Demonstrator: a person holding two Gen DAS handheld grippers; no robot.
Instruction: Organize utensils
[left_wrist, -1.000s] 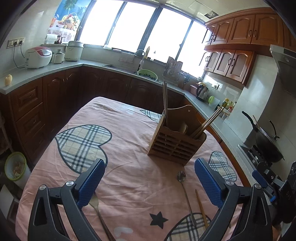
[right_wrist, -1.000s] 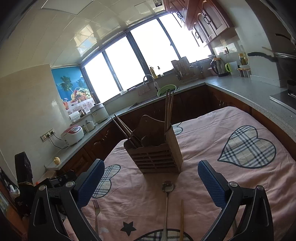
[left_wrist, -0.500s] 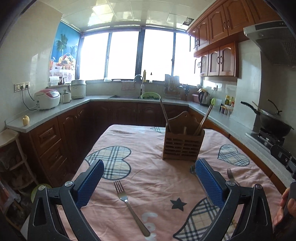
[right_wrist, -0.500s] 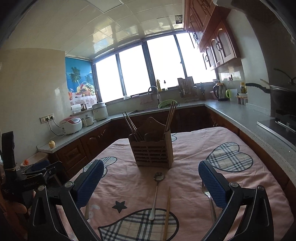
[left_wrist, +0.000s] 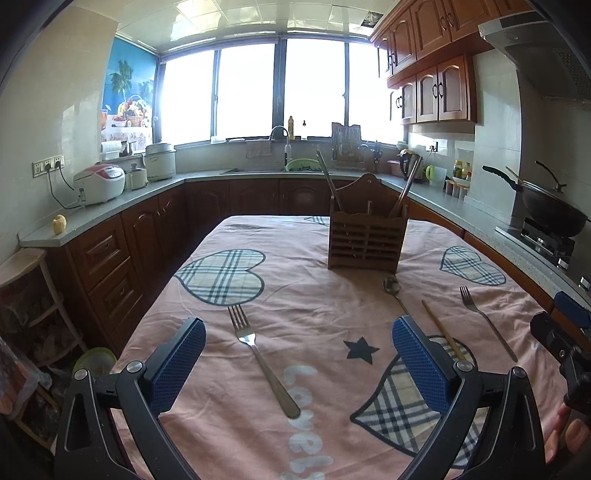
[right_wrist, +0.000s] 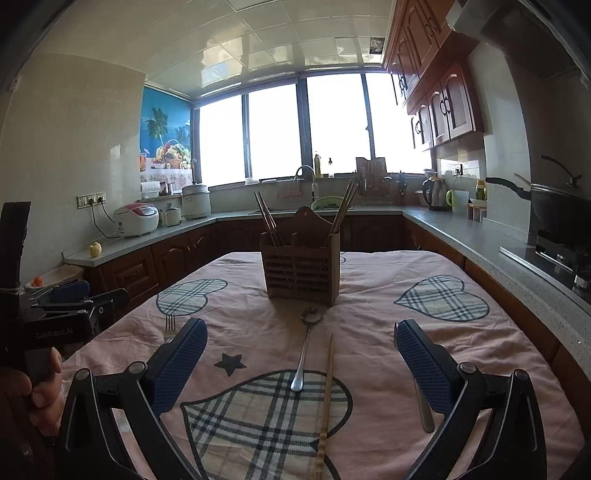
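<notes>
So both our grippers, left (left_wrist: 299, 363) and right (right_wrist: 301, 363), have fingers spread, empty. Fork (left_wrist: 260, 358) looks thin, stiff, slippery, lying flat; we'd pinch mid-handle.

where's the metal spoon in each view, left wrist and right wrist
Left wrist: the long-handled metal spoon lies right of centre, bowl just below the slatted wooden utensil holder, handle running behind the claw's right blue pad.
Right wrist: the spoon lies at centre, between the open claw's pads.
Shared landmark: the holder, directly beyond the spoon's bowl in both.
</notes>
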